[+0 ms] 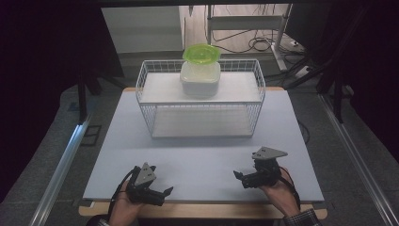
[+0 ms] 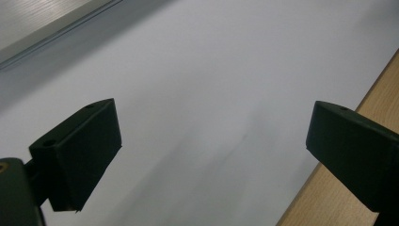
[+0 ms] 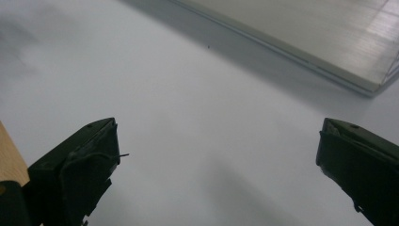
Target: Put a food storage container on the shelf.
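A white plastic container stands on the top shelf of a white wire rack, and a green lid rests tilted on its rim. My left gripper lies low at the table's near left, held by a hand, its jaws wide apart with nothing between them. At the near right my right gripper points left, open and empty too. Both are well short of the rack.
The pale blue mat covers a wooden table whose edge shows along the front. The rack's base edge lies ahead of the right gripper. Metal rails run along the floor on both sides. Cables lie behind the table.
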A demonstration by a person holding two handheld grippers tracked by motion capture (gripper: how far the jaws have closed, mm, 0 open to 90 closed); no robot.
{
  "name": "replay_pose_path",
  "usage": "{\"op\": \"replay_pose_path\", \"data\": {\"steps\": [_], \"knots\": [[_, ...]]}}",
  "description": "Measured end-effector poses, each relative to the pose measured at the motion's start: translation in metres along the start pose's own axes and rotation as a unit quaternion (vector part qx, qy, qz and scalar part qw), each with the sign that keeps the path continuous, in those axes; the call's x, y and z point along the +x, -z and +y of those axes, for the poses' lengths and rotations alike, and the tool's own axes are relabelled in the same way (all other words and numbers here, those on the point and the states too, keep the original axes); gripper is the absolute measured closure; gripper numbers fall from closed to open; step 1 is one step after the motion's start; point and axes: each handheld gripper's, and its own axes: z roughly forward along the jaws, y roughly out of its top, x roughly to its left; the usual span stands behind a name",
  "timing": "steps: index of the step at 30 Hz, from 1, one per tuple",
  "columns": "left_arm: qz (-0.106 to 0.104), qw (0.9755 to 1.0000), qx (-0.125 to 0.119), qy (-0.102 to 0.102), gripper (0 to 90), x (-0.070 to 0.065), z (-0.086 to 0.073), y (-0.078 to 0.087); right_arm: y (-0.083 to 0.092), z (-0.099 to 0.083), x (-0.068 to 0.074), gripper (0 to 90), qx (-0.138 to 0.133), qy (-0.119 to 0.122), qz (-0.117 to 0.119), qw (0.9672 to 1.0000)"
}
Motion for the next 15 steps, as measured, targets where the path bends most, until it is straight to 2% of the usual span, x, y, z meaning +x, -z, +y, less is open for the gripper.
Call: {"op": "replay_pose_path", "data": {"steps": [9, 15], "knots": [[-0.002, 1.0000, 0.002, 0.002, 3.1, 0.000, -0.001, -0.001, -0.005, -0.021, 0.001, 0.3, 0.032, -0.003, -0.005, 0.9995], [-0.003, 1.0000, 0.003, 0.001, 3.1, 0.001, 0.000, -0.001, -0.013, -0.028, 0.001, 0.3, 0.058, 0.002, -0.006, 0.9983]]}}
